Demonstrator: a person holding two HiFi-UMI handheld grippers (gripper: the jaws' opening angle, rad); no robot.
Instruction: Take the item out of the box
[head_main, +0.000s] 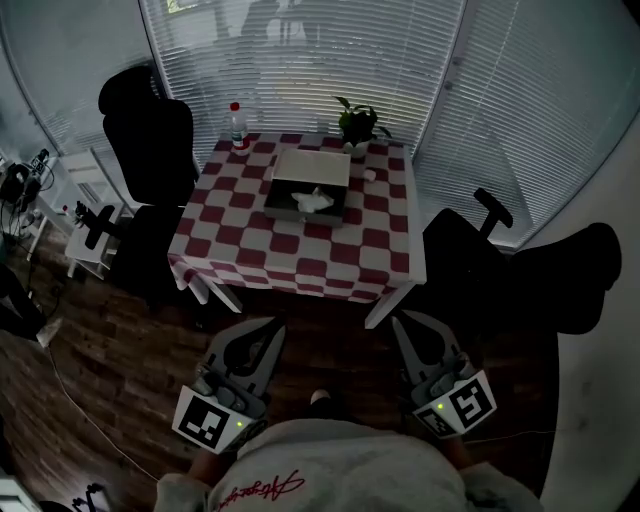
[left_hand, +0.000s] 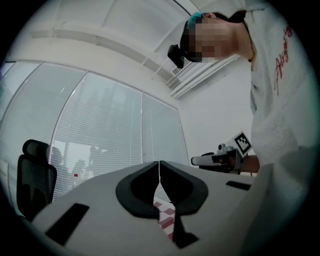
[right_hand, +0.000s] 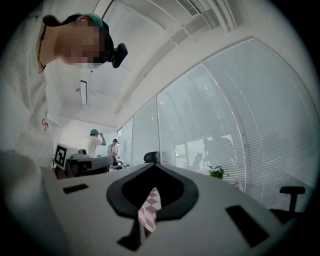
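An open dark box stands in the middle of a table with a red and white checked cloth. A crumpled white item lies inside it. The pale lid lies just behind the box. My left gripper and right gripper are held low by my body, well short of the table's near edge. Both point toward the table. Each is shut with nothing between its fingers. In the left gripper view the left gripper has its tips touching, as does the right gripper in its own view.
A bottle with a red cap and a potted plant stand at the table's far edge, with a small white object near the plant. Black office chairs flank the table. Window blinds lie behind it. Two people stand far off.
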